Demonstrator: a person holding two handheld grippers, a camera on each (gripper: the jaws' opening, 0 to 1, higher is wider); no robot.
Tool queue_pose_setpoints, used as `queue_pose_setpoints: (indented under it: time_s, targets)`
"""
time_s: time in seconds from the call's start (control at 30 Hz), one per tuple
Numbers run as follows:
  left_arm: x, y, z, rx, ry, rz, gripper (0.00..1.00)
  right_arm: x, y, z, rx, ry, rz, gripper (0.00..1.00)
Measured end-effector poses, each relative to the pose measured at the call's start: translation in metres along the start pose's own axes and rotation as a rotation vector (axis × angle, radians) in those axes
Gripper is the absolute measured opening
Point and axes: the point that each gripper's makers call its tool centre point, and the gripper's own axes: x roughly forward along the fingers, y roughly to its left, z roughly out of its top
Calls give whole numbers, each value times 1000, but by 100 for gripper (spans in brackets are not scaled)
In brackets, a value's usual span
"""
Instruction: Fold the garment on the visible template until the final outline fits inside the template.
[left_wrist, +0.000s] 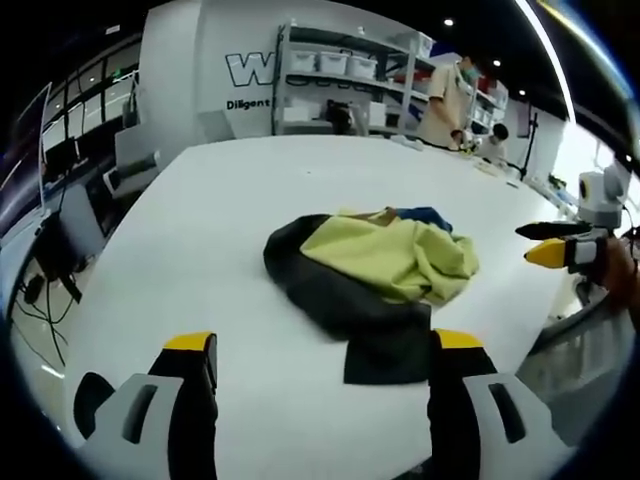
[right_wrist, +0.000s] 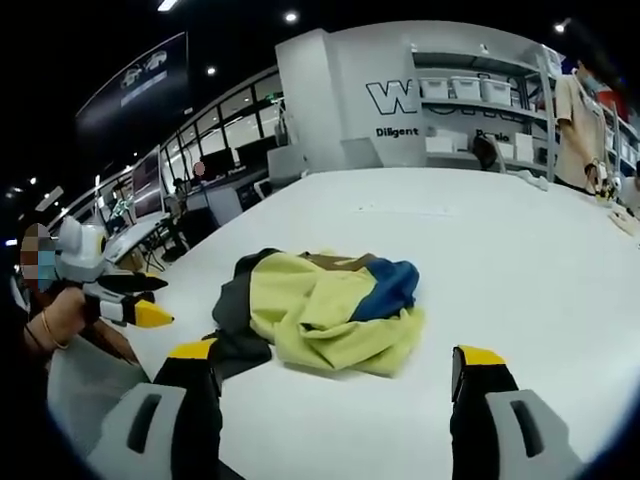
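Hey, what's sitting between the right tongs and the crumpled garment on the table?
Nothing: in the right gripper view, only bare white table separates the open right tongs from the crumpled garment.

A large white table (left_wrist: 200, 230) stretches toward a white wall with dark lettering (right_wrist: 405, 97). Metal shelving (left_wrist: 345, 75) against that wall holds white storage bins (right_wrist: 465, 88). A person in a beige top (left_wrist: 447, 100) stands at the table's far edge. Computer monitors (right_wrist: 150, 175) line desks beside dark windows.

Crumpled yellow-green, blue and black garment (left_wrist: 372, 276) (right_wrist: 322, 305), heaped unfolded on the white table (left_wrist: 230, 210) (right_wrist: 500, 240).
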Motion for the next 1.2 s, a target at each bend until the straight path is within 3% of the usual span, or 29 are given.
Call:
queue_pose_setpoints:
  time_s: [0.13, 0.3, 0.57, 0.77, 0.97, 1.2]
  targets:
    - [0, 2, 0, -21, 9, -10, 81, 1, -3, 11, 15, -12, 9, 94]
    - [5, 7, 12, -28, 8, -24, 79, 6, -6, 31, 1, -34, 24, 93]
    - [22, 11, 25, -52, 25, -53, 74, 30, -17, 49, -34, -36, 41, 88]
    - [44, 15, 32, -36, 18, -74, 68, 53, -27, 67, -3, -76, 74, 81]
    - [65, 19, 16, -75, 99, -100, 61, 75, -38, 69, -3, -63, 66, 77]
    - [83, 19, 8, -92, 123, -125, 53, 102, -48, 56, -19, 1, 67, 75]
